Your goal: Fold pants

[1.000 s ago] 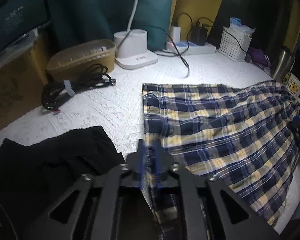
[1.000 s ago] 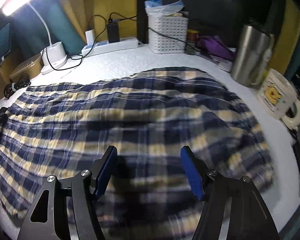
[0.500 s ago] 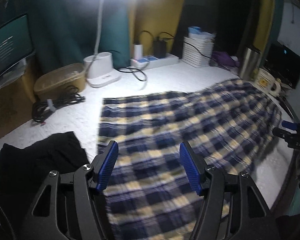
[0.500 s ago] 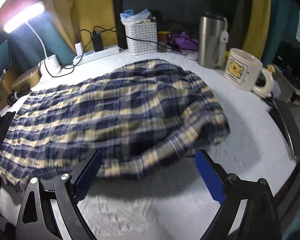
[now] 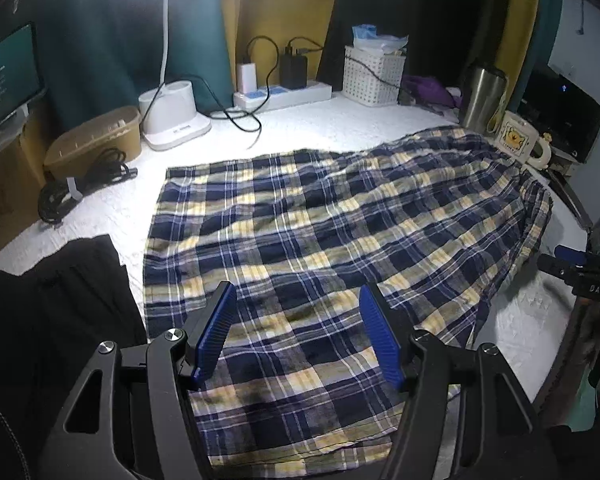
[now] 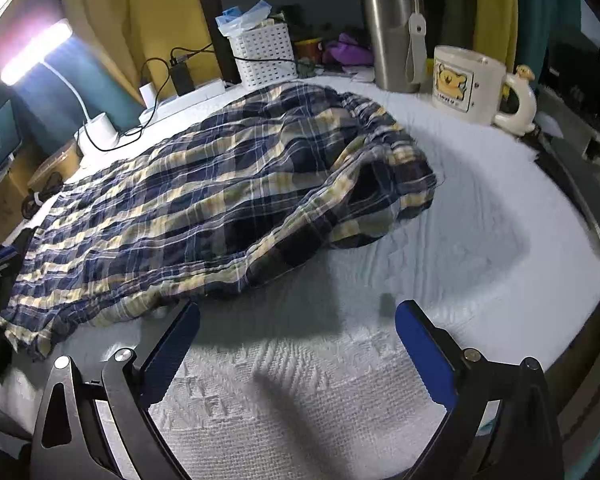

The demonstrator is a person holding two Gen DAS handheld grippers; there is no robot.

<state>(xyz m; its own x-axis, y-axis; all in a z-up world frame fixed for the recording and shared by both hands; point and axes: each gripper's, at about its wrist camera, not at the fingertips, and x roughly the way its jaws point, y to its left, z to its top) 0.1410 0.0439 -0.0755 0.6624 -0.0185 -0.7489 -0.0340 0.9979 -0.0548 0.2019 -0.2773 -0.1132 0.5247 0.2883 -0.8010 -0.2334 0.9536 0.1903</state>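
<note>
From the left wrist we are looking over a white textured tabletop [image 5: 340, 128] under lamp glare; one pair of plaid pants [image 5: 340, 224] is lying flat on it, one black garment [image 5: 52, 300] beside. Our left gripper [image 5: 298, 336] is hovering released above the pants, jaws having just opened.

From the right wrist we are seeing one mug [image 6: 468, 80], one steel tumbler [image 6: 388, 36], one white basket [image 6: 262, 54]. Our right gripper [image 6: 296, 344] is standing wide open over bare cloth, having just been opening, nothing between.

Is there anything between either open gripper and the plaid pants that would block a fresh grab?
Nothing visible does. The left gripper hangs open directly over the plaid pants, nothing between its pads. The right gripper is open over bare white cover, with the pants' near edge just ahead. The mug and tumbler stand behind.
</note>
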